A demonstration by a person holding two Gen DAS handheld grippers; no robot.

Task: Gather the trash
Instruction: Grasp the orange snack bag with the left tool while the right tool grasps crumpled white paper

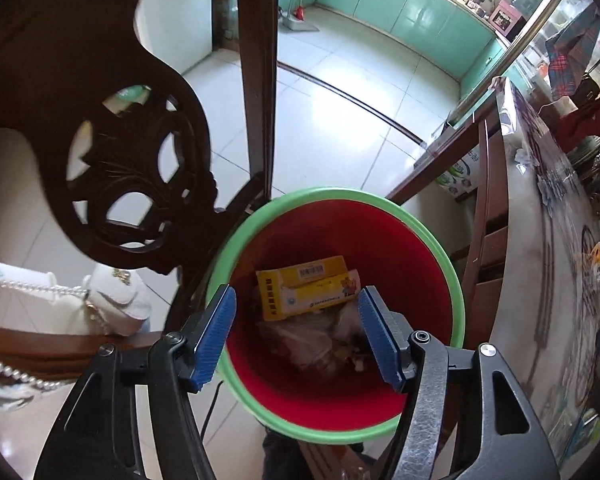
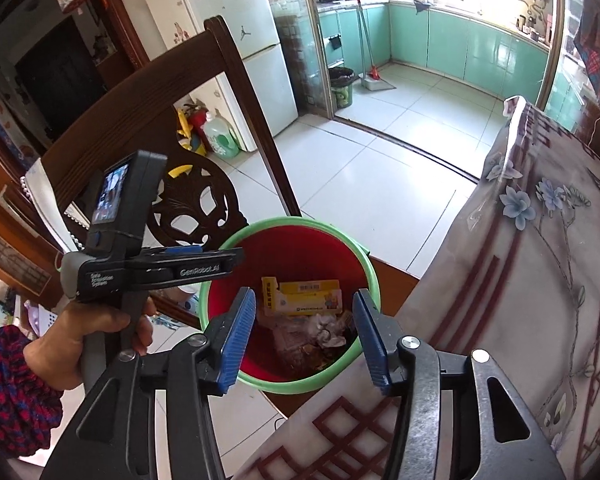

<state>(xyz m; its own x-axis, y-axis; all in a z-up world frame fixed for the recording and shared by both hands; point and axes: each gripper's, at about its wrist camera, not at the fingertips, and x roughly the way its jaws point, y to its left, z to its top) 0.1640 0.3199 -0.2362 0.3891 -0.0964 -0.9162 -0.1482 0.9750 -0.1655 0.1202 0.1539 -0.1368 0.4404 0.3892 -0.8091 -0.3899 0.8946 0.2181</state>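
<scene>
Trash, topped by a flattened yellow cardboard box (image 1: 306,286), is seen lying deep in the red plastic bin with a green rim (image 1: 458,300), over whose mouth both the left claw (image 1: 296,334) and the right claw (image 2: 304,340) are held released and empty, presumably so dropped items land inside. The bin is stood on the white tiled floor (image 1: 340,120) between a dark carved wooden chair (image 1: 140,168) and the table (image 2: 540,280) under a floral cloth, with a green-cabinet kitchen beyond.

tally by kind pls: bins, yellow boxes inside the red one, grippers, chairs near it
Red bins with green rim: 1
Yellow boxes in it: 2, overlapping; other trash beneath is too jumbled to count
Grippers: 2, left gripper and right gripper, both open and empty
Carved wooden chairs: 1
Total: 6
</scene>
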